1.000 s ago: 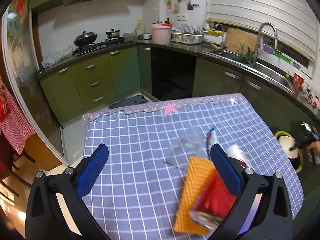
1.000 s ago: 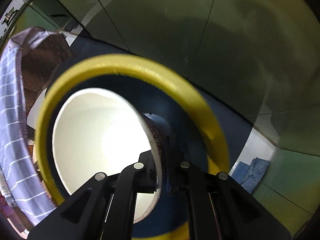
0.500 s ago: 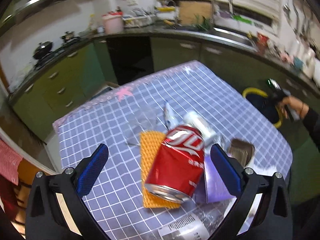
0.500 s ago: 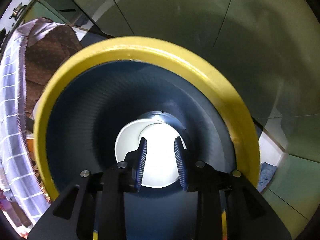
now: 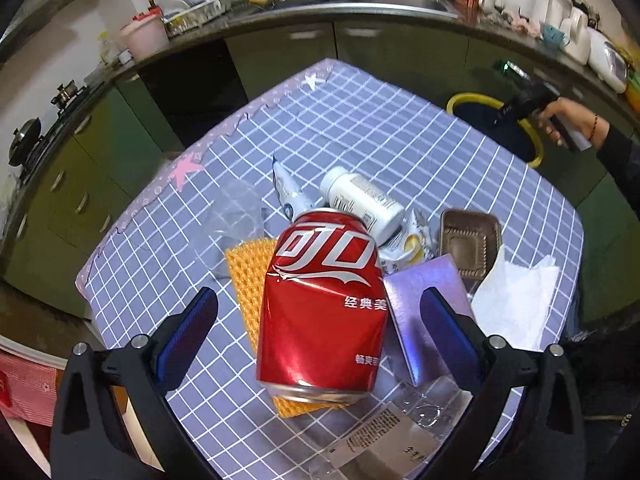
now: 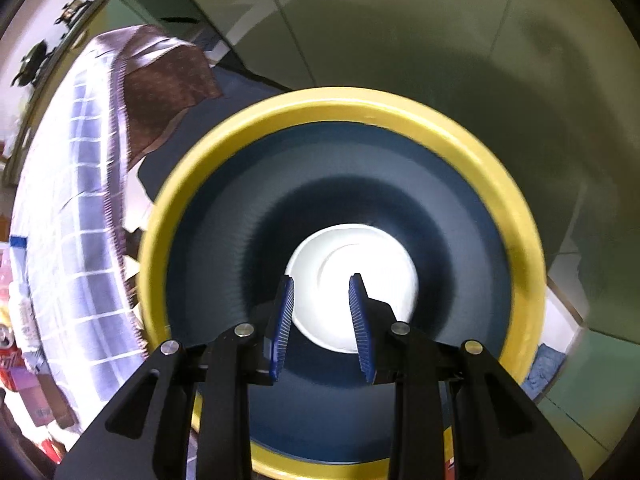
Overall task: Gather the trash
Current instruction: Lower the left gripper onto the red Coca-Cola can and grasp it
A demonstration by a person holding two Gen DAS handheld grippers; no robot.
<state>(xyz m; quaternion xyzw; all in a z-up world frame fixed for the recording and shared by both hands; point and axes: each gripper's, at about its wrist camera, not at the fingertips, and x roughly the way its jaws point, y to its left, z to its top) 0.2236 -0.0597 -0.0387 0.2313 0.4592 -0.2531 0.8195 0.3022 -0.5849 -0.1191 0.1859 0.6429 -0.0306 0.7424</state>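
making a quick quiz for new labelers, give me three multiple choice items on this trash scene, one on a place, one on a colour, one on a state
1. Where does the white paper bowl lie?
A. on the table
B. at the bottom of the bin
C. in the sink

2. What colour is the rim of the trash bin?
A. yellow
B. red
C. white

3. How does the left gripper stand to the red cola can?
A. shut on the can
B. open, the can between its fingers, untouched
C. shut with nothing in it

Answers: 
1 B, the bowl shows deep inside the bin's dark blue wall, below the right gripper. 
2 A, a yellow ring runs round the bin's mouth. 
3 B, both blue pads stand clear of the can's sides.
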